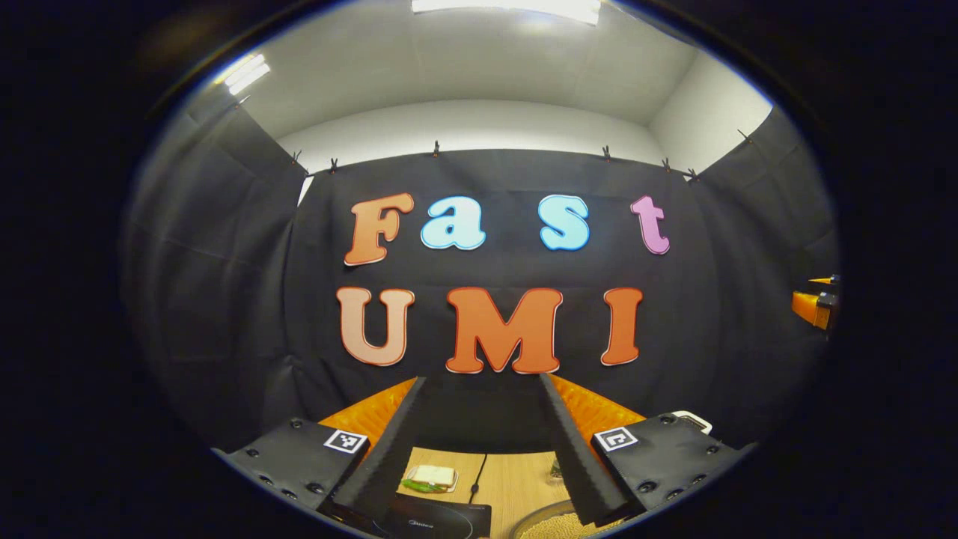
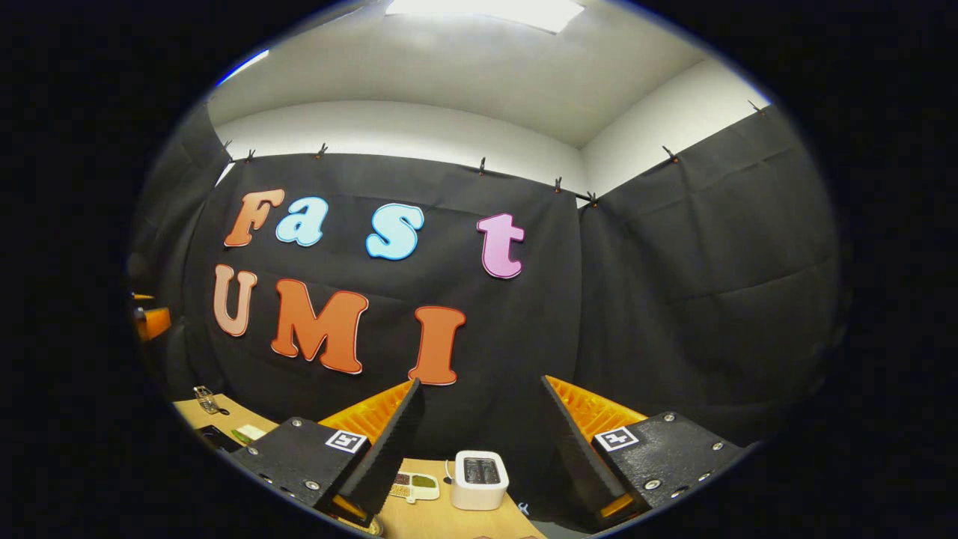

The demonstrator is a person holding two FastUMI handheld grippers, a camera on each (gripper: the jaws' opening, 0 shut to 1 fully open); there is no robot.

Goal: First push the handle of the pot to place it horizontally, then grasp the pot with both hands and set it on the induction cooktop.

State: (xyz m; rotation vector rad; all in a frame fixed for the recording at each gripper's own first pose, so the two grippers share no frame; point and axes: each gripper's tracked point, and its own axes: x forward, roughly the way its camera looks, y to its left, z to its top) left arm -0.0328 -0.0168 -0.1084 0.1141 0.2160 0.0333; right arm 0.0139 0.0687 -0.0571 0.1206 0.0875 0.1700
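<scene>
Pot [image 1: 550, 520] beside branded cooktop [image 1: 438, 520]

1. A light wooden table [image 1: 516, 479] carries everything seen in both views.
2. In the left gripper view, a dark induction cooktop [image 1: 438, 519] lies at the near edge, with a cable [image 1: 479, 473] running back from it.
3. Behind the cooktop rests a small plate of food [image 1: 430, 479].
4. A round pot [image 1: 550, 522] sits to the right of the cooktop.
5. In the right gripper view, a white toaster [image 2: 479, 479] stands on the table, a flat tray [image 2: 414, 486] just left of it.

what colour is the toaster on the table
White, with dark slots on top; the toaster shows best in the right gripper view.
</scene>
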